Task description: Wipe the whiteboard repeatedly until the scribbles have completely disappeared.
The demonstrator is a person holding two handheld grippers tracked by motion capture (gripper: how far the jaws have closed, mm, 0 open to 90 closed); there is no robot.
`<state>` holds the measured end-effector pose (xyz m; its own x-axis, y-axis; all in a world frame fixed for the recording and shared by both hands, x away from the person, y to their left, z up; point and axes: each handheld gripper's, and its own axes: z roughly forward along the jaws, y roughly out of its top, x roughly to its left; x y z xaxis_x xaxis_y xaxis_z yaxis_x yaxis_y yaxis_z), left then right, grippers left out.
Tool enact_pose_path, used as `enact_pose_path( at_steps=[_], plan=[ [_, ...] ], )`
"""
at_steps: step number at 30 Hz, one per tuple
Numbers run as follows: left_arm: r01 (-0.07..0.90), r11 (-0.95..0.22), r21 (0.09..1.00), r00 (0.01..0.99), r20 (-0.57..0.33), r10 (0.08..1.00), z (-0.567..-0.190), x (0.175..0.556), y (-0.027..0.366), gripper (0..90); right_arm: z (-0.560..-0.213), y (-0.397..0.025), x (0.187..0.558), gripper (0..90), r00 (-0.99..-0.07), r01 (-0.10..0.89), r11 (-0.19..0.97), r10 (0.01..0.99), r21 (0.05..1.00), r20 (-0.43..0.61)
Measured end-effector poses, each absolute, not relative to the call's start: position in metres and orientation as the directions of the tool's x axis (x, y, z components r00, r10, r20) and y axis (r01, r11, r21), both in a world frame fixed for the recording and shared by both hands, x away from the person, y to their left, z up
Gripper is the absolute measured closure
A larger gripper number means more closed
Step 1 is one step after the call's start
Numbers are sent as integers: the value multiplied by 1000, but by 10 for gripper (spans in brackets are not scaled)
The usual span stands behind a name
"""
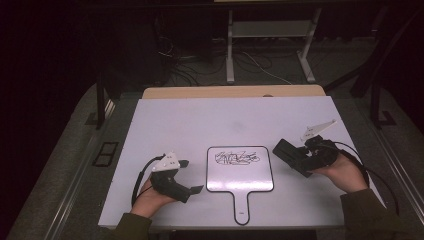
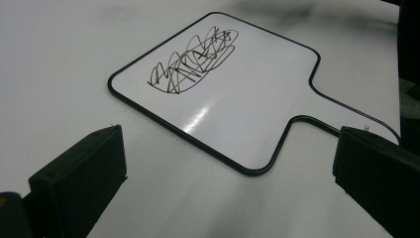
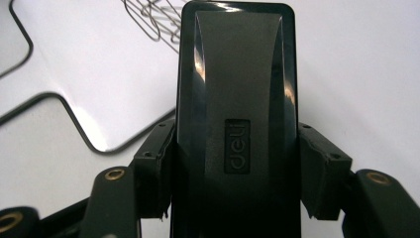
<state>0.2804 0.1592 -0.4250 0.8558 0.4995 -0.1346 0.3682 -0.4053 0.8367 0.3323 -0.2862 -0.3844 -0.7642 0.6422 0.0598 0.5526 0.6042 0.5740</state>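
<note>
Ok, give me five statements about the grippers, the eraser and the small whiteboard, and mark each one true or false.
1. The right gripper is shut on the black eraser. True.
2. The small whiteboard is wiped clean. False: a black scribble sits on its upper part.
3. The left gripper holds the whiteboard by its handle. False: its jaws stand open with nothing between them, beside the board.
4. The whiteboard lies flat on the white table, its handle pointing toward the person. True.
5. The eraser is pressed on the scribble. False: in the high view it is off the board's right edge.
</note>
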Motion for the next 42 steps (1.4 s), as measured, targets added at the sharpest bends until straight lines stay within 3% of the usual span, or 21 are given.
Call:
enact_pose_path(
  at_steps=[22,42],
  plan=[
    [369,-412,833,858,-134,497,-426,282,159,0,-379,-230,360,386,-811,503,642,582,579,59],
    [367,-418,831,861,-135,490,-428,283,159,0,-404,-179,385,385,-850,458,727,526,512,14]
  ],
)
